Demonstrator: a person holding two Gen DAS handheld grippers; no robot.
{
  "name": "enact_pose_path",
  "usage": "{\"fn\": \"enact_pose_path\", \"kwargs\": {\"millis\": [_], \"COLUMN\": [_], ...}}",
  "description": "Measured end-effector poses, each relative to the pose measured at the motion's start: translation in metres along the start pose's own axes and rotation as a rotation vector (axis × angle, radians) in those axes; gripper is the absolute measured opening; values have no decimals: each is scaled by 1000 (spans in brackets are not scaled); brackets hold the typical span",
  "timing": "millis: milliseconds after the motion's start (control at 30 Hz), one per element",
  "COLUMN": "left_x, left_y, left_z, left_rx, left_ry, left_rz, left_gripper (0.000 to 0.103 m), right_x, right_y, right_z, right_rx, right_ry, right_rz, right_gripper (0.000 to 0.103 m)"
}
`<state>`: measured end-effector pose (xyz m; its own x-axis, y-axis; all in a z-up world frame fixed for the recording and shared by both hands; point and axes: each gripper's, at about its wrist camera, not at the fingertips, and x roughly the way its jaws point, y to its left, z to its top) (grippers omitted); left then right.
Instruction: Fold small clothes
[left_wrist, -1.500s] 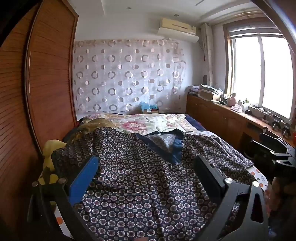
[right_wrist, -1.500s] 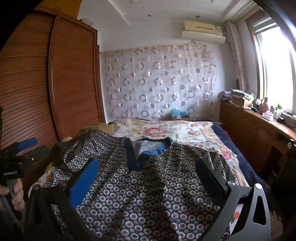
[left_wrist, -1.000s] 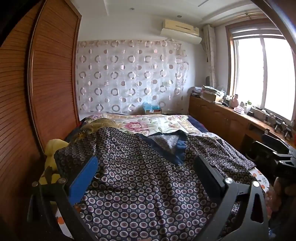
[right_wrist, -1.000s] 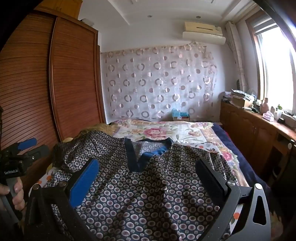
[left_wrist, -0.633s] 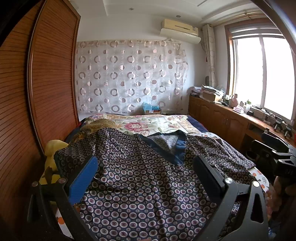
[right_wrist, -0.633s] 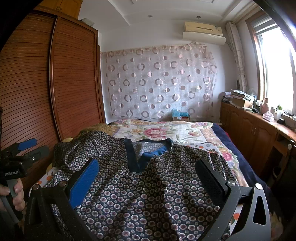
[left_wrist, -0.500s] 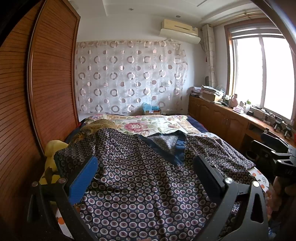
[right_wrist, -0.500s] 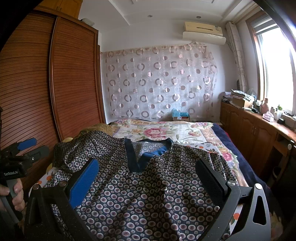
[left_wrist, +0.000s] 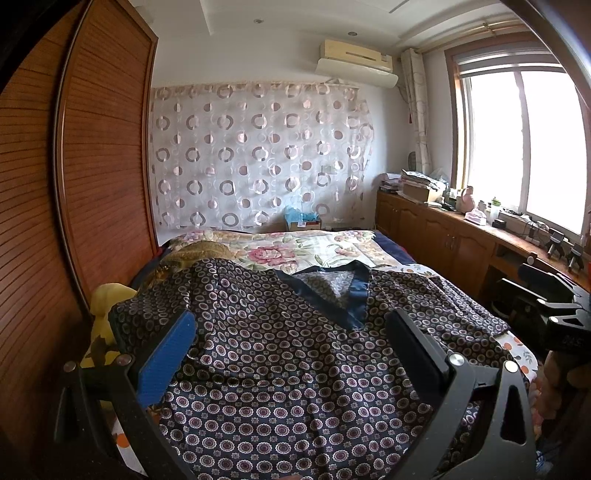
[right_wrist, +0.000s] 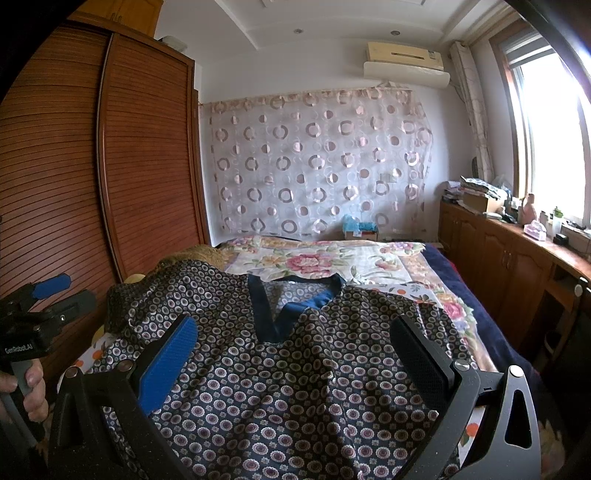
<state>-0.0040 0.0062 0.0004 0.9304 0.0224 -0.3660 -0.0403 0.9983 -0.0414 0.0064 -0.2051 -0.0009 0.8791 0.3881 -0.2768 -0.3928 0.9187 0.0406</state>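
A dark navy top with a small ring pattern and a blue V-neck band (left_wrist: 288, 354) (right_wrist: 295, 376) lies spread face up on the bed, neck pointing away from me. My left gripper (left_wrist: 290, 328) hovers above its lower half, open, nothing between the fingers. My right gripper (right_wrist: 293, 332) hangs open over the same garment, also empty. In the right wrist view the left gripper (right_wrist: 44, 295) shows at the far left, held by a hand (right_wrist: 29, 391). The left wrist view catches the right gripper's body (left_wrist: 554, 306) at the right edge.
A floral quilt (left_wrist: 295, 251) covers the far half of the bed. A wooden wardrobe (left_wrist: 92, 177) runs along the left, low wooden cabinets (left_wrist: 443, 240) with clutter under the window on the right. A yellow item (left_wrist: 107, 295) lies at the bed's left edge.
Both views have barely shifted; the left gripper drifted slightly at first and then held still. The garment lies as before and both grippers stay open.
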Motion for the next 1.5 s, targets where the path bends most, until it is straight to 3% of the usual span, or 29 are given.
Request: {"fn": "enact_pose_path", "kwargs": {"millis": [1500], "left_x": [-4], "left_y": [-4], "left_z": [6], "left_rx": [13], "left_ry": [-8], "left_rz": [2], "left_gripper": [103], "right_x": [3], "right_y": [4], "right_z": [1], "right_rx": [-1], "right_ry": [-2], "right_rz": [7], "right_gripper": [103]}}
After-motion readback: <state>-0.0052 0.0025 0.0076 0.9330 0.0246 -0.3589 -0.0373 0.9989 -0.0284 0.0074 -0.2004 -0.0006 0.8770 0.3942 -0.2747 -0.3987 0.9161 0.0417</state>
